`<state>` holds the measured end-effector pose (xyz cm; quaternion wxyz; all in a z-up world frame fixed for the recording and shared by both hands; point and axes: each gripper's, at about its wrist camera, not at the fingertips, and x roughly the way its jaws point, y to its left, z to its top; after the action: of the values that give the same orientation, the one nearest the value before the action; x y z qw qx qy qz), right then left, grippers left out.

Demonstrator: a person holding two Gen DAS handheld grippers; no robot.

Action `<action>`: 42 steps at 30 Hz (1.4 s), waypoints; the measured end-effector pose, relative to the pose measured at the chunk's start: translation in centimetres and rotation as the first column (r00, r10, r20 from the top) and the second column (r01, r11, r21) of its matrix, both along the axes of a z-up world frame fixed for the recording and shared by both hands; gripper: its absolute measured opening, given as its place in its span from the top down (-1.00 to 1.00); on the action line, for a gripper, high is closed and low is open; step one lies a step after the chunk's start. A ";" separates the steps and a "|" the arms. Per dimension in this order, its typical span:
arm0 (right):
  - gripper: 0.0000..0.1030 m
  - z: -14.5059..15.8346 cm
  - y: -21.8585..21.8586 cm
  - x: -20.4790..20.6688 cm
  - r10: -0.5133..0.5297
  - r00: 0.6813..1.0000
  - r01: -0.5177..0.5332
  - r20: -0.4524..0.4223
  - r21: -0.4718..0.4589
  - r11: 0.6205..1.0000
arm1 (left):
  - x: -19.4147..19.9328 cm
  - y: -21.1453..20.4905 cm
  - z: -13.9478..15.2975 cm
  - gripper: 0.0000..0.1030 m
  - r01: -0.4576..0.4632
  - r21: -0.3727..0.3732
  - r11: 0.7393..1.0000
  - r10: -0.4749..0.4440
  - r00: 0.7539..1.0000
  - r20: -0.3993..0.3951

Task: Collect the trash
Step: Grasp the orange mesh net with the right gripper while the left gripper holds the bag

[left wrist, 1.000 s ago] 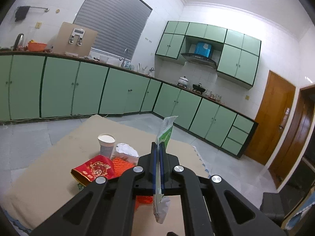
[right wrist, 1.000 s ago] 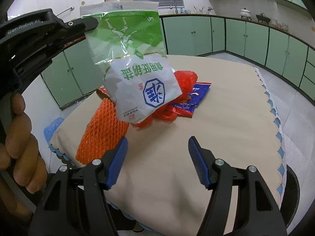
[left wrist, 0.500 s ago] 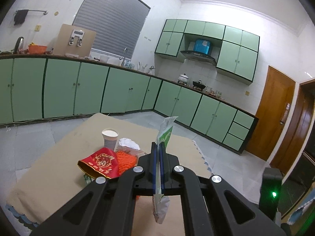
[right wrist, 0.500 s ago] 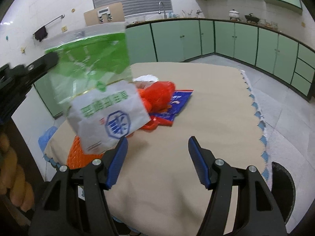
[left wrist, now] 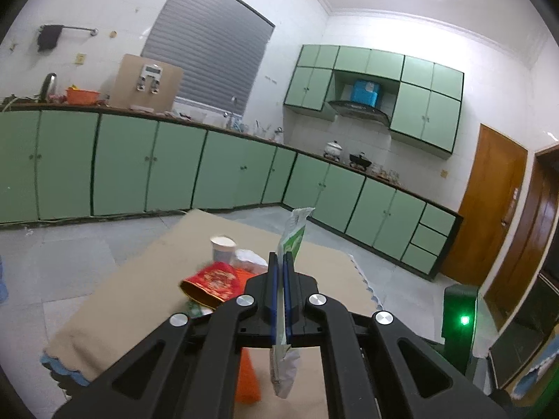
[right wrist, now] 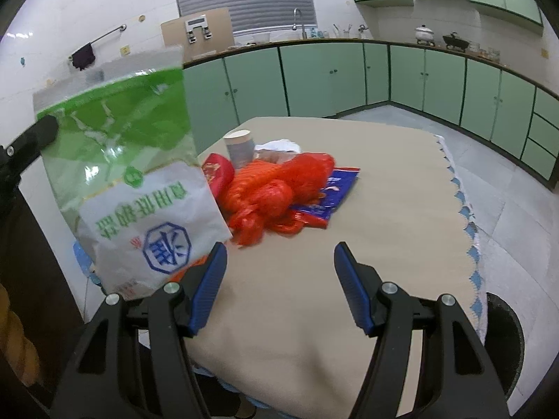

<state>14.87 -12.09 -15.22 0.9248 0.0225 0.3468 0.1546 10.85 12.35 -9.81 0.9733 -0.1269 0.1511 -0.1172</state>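
My left gripper (left wrist: 280,262) is shut on a green and white plastic bag (left wrist: 292,235), held in the air above the table's near edge; the bag also shows in the right wrist view (right wrist: 132,181), hanging at the left. My right gripper (right wrist: 279,255) is open and empty, low over the beige tablecloth (right wrist: 367,216). A trash pile lies on the table: red mesh netting (right wrist: 279,192), an orange foam net (left wrist: 248,377), a red and gold packet (left wrist: 211,282), a blue wrapper (right wrist: 335,190), a paper cup (right wrist: 239,148) and crumpled white paper (left wrist: 249,256).
Green cabinets (left wrist: 174,171) run along the walls. A dark bin (right wrist: 503,324) stands on the floor by the table's right side. A device with a green light (left wrist: 461,317) stands at the right. A wooden door (left wrist: 489,206) is at the far right.
The left gripper has drawn back and to the left with the bag, away from the pile. The right gripper has stayed open and shifted slightly.
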 end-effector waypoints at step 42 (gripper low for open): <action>0.82 -4.3 9.5 -1.4 0.122 0.989 -0.126 -0.080 -0.046 0.991 | -2.6 8.7 -5.1 0.94 -0.138 0.039 0.990 0.141 0.987 -0.082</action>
<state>13.48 -2.58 -19.47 0.8996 -0.0169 0.3868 0.2020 8.28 21.06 -14.90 0.9739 -0.1256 0.1848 -0.0407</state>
